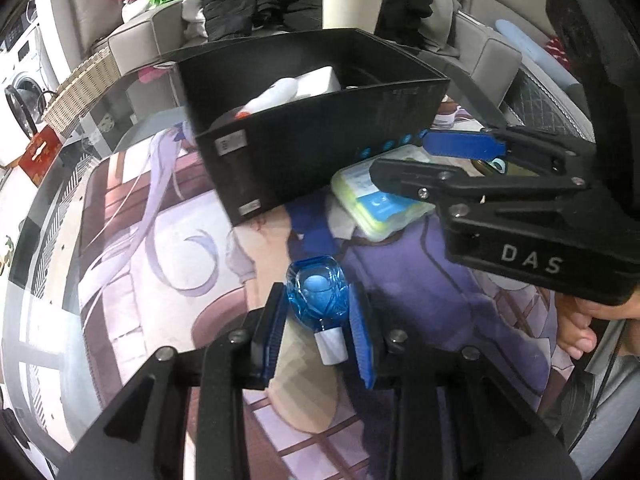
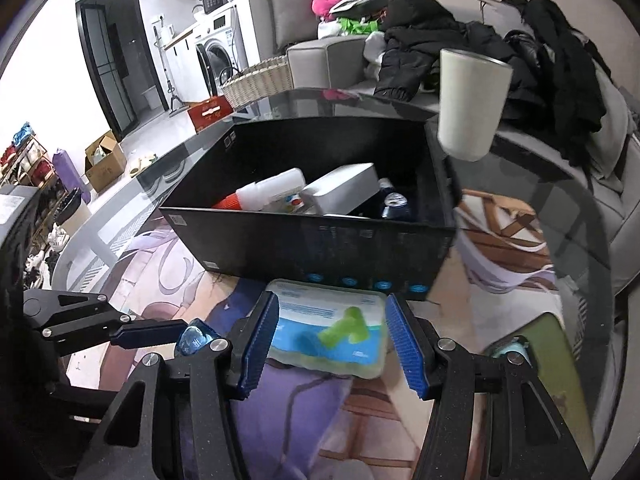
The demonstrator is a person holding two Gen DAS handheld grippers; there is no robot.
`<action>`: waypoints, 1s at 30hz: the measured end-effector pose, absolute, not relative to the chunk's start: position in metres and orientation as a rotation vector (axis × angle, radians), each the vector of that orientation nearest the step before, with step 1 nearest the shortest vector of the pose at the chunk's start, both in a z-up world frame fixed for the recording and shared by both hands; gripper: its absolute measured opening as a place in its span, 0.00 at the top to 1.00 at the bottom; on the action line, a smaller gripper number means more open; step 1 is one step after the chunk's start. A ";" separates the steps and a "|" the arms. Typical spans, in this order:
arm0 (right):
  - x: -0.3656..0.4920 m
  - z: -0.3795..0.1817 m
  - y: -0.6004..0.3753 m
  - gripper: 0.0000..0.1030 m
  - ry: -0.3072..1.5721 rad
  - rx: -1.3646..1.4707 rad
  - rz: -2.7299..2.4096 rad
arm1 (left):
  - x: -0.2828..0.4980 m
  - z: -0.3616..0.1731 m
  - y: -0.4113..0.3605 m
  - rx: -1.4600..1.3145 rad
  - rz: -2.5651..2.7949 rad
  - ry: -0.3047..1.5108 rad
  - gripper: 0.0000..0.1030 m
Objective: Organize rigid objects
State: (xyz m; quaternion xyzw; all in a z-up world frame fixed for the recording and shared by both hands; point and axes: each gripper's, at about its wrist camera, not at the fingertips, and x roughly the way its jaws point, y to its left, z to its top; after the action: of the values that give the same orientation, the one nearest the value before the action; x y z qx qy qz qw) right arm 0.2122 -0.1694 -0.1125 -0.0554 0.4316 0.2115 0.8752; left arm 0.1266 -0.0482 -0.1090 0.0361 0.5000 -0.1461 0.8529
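A blue faceted glass bottle (image 1: pixel 316 284) with a white cap lies on the printed mat. My left gripper (image 1: pixel 318 298) is shut on it, both blue pads against its sides. This bottle (image 2: pixel 196 340) shows beside the left gripper (image 2: pixel 176 336) in the right wrist view. A flat pale green and blue packet (image 2: pixel 328 332) lies in front of the black box (image 2: pixel 320 240). My right gripper (image 2: pixel 333 304) is open just above the packet, one pad beyond each of its short ends. In the left wrist view the right gripper (image 1: pixel 400 156) hovers over the packet (image 1: pixel 372 208).
The black box (image 1: pixel 320 148) holds a white bottle with an orange cap (image 2: pixel 264 194), a white case (image 2: pixel 344 188) and a blue can (image 2: pixel 394 202). A white cup (image 2: pixel 472 100) stands behind its right corner. A teal round item (image 2: pixel 516 350) lies right of the packet. Behind is a sofa with dark clothes (image 2: pixel 440 36).
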 end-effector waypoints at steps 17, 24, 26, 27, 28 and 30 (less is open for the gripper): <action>0.212 -0.121 -0.151 0.40 0.899 -0.198 0.434 | 0.123 -0.109 -0.036 0.063 -0.294 1.057 0.71; 0.221 -0.122 -0.179 0.39 0.971 -0.078 0.386 | 0.130 -0.109 -0.037 0.064 -0.273 1.054 0.71; 0.223 -0.124 -0.182 0.33 0.979 -0.063 0.387 | 0.135 -0.109 -0.039 0.063 -0.268 1.051 0.71; 0.224 -0.124 -0.182 0.30 0.981 -0.059 0.392 | 0.137 -0.109 -0.039 0.062 -0.267 1.051 0.71; 0.225 -0.126 -0.182 0.28 0.987 -0.050 0.405 | 0.141 -0.109 -0.039 0.059 -0.264 1.050 0.71; 0.225 -0.128 -0.181 0.28 1.004 -0.025 0.433 | 0.145 -0.109 -0.039 0.055 -0.260 1.051 0.71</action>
State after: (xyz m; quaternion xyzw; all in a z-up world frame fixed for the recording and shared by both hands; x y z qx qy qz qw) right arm 0.2255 -0.1815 -0.1281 -0.0118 0.4772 0.2057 0.8543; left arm 0.1451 -0.0391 -0.1092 0.0261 0.5001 -0.1236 0.8567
